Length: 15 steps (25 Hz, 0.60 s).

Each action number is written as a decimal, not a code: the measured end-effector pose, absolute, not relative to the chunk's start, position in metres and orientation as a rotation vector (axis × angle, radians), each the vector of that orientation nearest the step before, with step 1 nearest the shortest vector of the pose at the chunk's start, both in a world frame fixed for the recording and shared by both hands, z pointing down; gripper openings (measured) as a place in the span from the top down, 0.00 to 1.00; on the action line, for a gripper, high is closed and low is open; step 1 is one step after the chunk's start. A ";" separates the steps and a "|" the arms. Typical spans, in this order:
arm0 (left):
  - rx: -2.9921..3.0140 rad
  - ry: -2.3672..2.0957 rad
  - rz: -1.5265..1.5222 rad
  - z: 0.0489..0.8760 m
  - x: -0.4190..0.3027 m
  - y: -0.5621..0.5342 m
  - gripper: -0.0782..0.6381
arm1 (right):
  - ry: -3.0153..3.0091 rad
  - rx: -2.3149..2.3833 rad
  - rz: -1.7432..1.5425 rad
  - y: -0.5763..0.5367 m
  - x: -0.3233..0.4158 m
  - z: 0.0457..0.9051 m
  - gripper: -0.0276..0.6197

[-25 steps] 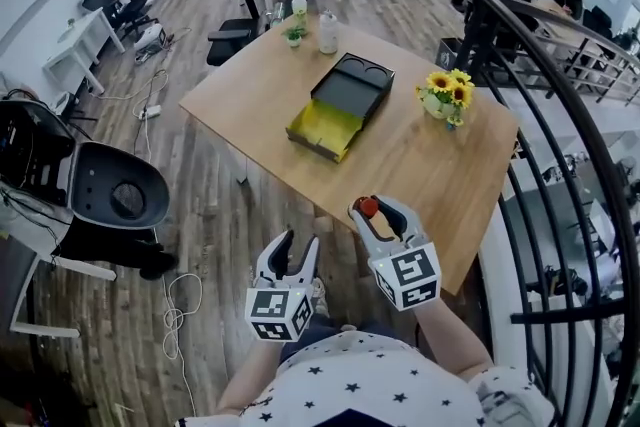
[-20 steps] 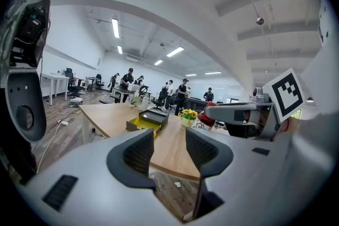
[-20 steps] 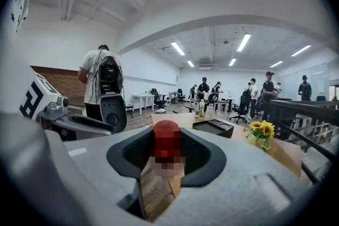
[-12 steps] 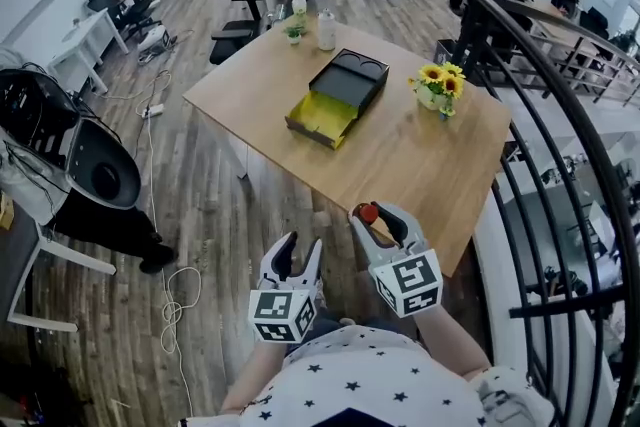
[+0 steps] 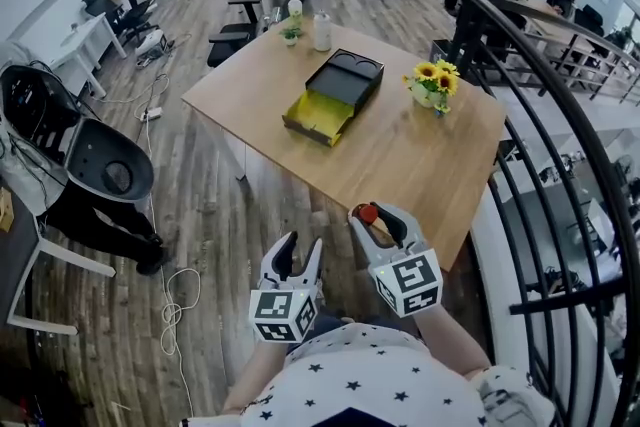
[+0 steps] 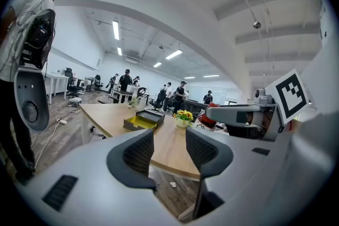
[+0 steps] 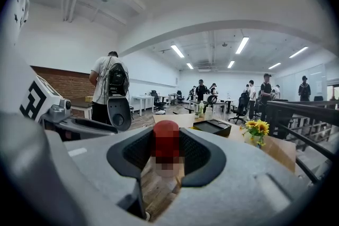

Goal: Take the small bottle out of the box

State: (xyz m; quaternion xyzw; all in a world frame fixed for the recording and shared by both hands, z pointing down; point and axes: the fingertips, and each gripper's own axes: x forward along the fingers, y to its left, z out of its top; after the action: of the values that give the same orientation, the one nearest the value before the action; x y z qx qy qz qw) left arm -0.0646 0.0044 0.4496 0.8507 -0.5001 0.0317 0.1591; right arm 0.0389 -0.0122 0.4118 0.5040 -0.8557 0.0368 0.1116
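Note:
My right gripper (image 5: 377, 219) is shut on a small bottle with a red cap (image 5: 368, 211), held just off the near edge of the wooden table (image 5: 400, 165). In the right gripper view the small bottle (image 7: 166, 150) stands upright between the two pads. My left gripper (image 5: 292, 255) hangs lower and to the left, over the floor, open with nothing between its pads (image 6: 142, 152). The box (image 5: 334, 96), a black tray with a yellow-lined drawer part pulled out, lies on the table's middle, well ahead of both grippers; the box (image 6: 142, 120) also shows far off in the left gripper view.
A vase of sunflowers (image 5: 431, 86) stands on the table right of the box. Two bottles (image 5: 322, 31) and a small plant sit at the far edge. A black railing (image 5: 560, 125) curves along the right. A grey chair (image 5: 105, 177) and people stand around.
Both grippers hold their places; the right one still grips the bottle. The view has shifted a little, so the table and box sit slightly further off. The chair at left has moved.

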 end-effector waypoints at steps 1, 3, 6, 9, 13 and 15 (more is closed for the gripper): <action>2.432 -1.430 0.090 0.449 -0.065 0.005 0.63 | -2.513 1.478 0.111 -0.012 0.039 0.412 0.73; 2.431 -1.431 0.088 0.447 -0.065 0.005 0.63 | -2.514 1.477 0.115 -0.013 0.038 0.412 0.73; 2.431 -1.433 0.089 0.447 -0.065 0.005 0.63 | -2.515 1.482 0.102 -0.013 0.038 0.410 0.73; 2.431 -1.437 0.093 0.448 -0.066 0.006 0.63 | -2.525 1.476 0.096 -0.012 0.037 0.411 0.73; 2.430 -1.437 0.095 0.448 -0.064 0.009 0.63 | -2.532 1.464 0.095 -0.009 0.037 0.412 0.73; 2.434 -1.434 0.097 0.448 -0.062 0.010 0.63 | -2.533 1.457 0.094 -0.007 0.038 0.413 0.73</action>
State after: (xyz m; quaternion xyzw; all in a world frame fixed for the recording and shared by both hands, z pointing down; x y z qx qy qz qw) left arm -0.0617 0.0103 0.4484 0.8505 -0.5009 0.0337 0.1567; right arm 0.0377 -0.0068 0.4134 0.4954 -0.8612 0.0321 0.1089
